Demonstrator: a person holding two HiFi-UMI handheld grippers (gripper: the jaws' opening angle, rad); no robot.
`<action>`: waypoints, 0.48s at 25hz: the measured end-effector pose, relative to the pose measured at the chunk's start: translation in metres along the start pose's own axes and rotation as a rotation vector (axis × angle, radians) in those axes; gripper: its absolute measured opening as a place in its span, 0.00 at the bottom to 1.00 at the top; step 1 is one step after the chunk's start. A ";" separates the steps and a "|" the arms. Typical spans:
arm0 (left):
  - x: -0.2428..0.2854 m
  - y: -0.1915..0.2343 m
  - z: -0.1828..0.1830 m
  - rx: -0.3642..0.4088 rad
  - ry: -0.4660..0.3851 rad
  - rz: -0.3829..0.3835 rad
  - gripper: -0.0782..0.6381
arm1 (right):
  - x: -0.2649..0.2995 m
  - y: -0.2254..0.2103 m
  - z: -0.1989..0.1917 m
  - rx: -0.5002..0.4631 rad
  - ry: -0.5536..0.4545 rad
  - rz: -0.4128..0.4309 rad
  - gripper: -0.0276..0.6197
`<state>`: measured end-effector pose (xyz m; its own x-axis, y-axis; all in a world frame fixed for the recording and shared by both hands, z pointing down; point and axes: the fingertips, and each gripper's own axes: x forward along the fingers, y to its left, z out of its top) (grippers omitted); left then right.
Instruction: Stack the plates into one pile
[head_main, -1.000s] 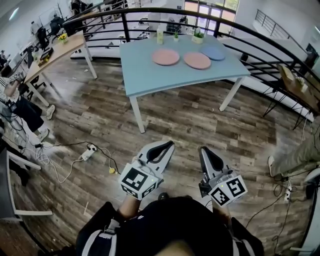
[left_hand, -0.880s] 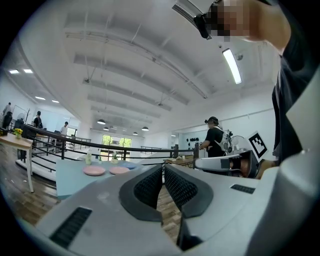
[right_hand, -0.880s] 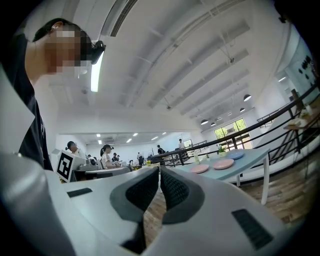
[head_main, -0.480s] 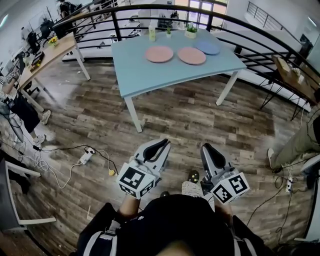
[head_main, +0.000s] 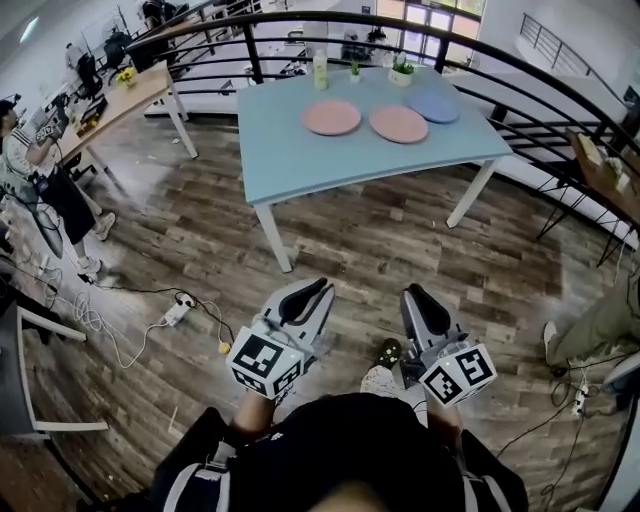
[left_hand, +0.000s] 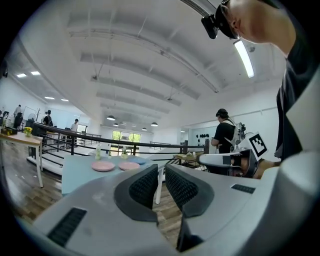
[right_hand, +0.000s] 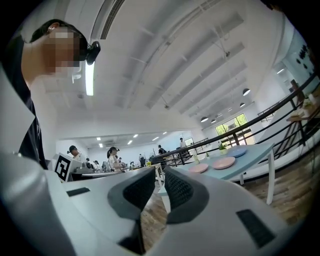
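Over the floor (head_main: 400, 240), both grippers (head_main: 321, 289) (head_main: 412, 293) forward.

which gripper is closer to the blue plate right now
Right, slightly. The right gripper is nearly in line with the blue plate, the left gripper off to its left; both are held by the person's body, far short of the table.
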<state>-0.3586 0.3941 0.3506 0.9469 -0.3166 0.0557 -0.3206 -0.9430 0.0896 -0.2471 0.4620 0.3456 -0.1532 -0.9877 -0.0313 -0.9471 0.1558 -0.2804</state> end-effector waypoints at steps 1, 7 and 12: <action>0.007 0.002 0.000 0.003 0.002 0.008 0.15 | 0.003 -0.007 0.000 0.004 -0.001 0.007 0.11; 0.051 0.015 0.002 0.007 0.015 0.042 0.20 | 0.028 -0.053 0.008 0.020 0.005 0.040 0.12; 0.089 0.025 0.004 0.007 0.031 0.069 0.20 | 0.046 -0.094 0.020 0.031 0.004 0.062 0.13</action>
<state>-0.2818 0.3421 0.3539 0.9213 -0.3777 0.0922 -0.3848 -0.9198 0.0771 -0.1596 0.4014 0.3515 -0.2122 -0.9762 -0.0452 -0.9266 0.2157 -0.3079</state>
